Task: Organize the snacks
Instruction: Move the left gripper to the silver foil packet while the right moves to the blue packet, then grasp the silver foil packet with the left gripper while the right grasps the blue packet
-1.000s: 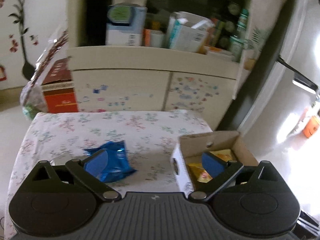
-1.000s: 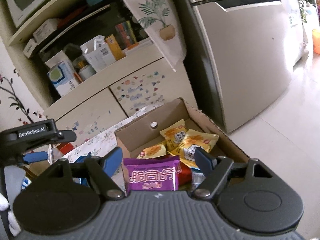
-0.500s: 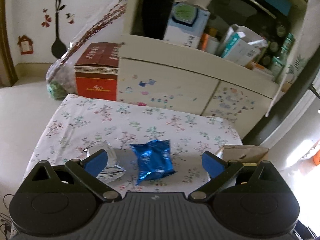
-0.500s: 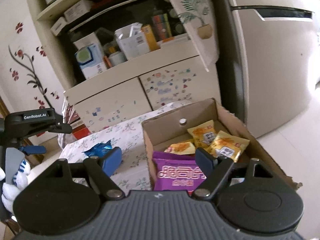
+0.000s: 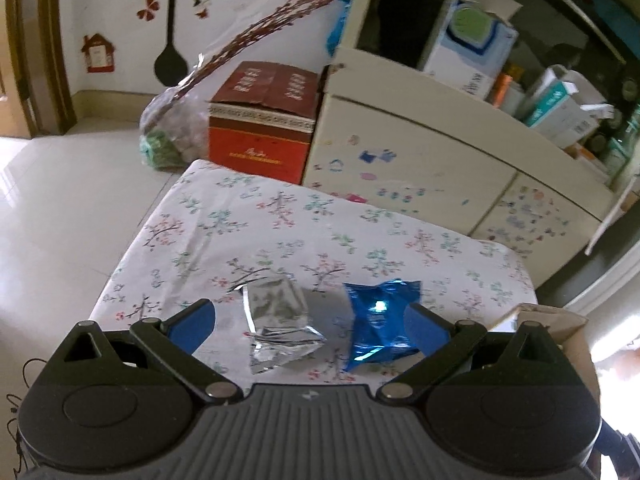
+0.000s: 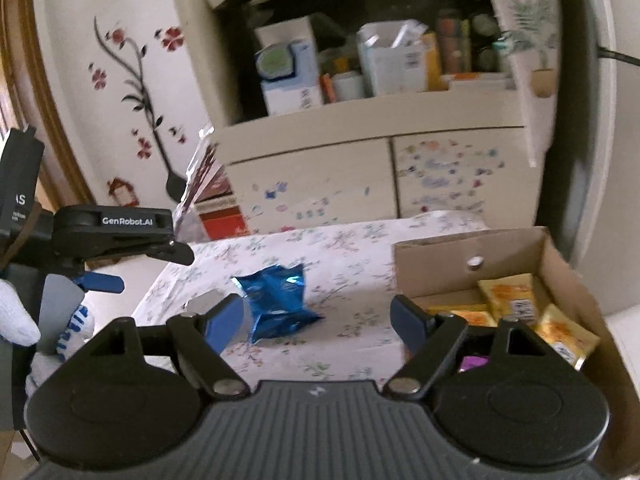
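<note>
On the flowered table (image 5: 256,216), going from the left side across: a silver packet (image 5: 280,322) lies nearest the left edge, a blue packet (image 5: 380,320) sits just beside it toward three o'clock, and the cardboard box (image 6: 436,264) stands at the far right end, already holding yellow packets (image 6: 508,296) and a purple one (image 6: 474,362).

The left tongs (image 5: 308,320) hang above the table with the jaws spread wide and nothing in them. From where they point, the silver packet is dead ahead at twelve o'clock, lying between the two blue fingers (image 5: 192,322) but clear of both. Its long side runs roughly from six to twelve, along the line of the tongs, so the jaws stand across its narrow width. The blue packet lies by the right-hand finger, at about one o'clock, partly behind it.

The right tongs (image 6: 320,320) are also empty and about half spread. The blue packet (image 6: 276,304) sits at about eleven o'clock from them, just inside the left finger, its long axis running from eleven to five. The box is at two o'clock, close by.

I'd judge the silver packet belongs to the left hand, being squarely lined up under it, and the blue one to the right, with the box only a short swing to its right.
</note>
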A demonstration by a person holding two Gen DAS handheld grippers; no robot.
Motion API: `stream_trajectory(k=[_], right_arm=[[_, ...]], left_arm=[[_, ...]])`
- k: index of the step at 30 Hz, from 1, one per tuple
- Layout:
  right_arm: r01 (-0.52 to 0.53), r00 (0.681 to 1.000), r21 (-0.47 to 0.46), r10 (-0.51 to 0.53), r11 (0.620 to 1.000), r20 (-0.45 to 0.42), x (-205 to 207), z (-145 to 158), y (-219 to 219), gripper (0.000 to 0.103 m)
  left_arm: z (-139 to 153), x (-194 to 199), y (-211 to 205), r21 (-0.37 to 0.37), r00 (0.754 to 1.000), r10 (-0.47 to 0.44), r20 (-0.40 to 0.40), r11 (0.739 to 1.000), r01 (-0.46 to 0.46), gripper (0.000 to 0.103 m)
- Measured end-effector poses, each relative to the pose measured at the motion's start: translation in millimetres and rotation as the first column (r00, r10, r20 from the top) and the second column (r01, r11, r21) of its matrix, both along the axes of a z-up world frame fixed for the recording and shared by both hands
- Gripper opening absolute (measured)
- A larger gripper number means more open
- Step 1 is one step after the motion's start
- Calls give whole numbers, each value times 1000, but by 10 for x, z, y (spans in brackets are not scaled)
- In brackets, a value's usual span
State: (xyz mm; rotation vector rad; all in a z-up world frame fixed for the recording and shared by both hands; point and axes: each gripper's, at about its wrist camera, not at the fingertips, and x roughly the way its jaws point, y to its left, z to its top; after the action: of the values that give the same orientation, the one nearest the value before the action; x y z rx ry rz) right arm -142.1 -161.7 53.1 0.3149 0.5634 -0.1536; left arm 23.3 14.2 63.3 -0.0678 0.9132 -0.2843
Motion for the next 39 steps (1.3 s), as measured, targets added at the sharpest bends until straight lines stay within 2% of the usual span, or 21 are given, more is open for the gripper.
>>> stream_trajectory(k=[7,12,23,29,31,39], right_arm=[[-81,995,-6,80,997,-53,359,-123,134,81],[-118,990,-15,116,993,-83,613,-225,184,81],[-133,981,-15,129,991,-146,1139,-567,208,81],[-117,978,-8,114,993,-177,1333,-728,223,83],[-115,978,-18,110,993,-176,1380,-756,225,87],[-107,976,-7,103,994,-192,1522,-874,215,87]], left_arm=[[-174,185,156,-20,997,67,-46,998,-68,102],[-325,308,150,-1,995,81,-60,997,-81,102],[-707,579,100,18,988,102,-114,995,-100,102],[-876,721,113,-6,978,139,-158,990,-141,102],[-913,744,99,-9,978,137,-159,990,-140,102],[-1032,788,2,9,978,128,-164,992,-128,102]])
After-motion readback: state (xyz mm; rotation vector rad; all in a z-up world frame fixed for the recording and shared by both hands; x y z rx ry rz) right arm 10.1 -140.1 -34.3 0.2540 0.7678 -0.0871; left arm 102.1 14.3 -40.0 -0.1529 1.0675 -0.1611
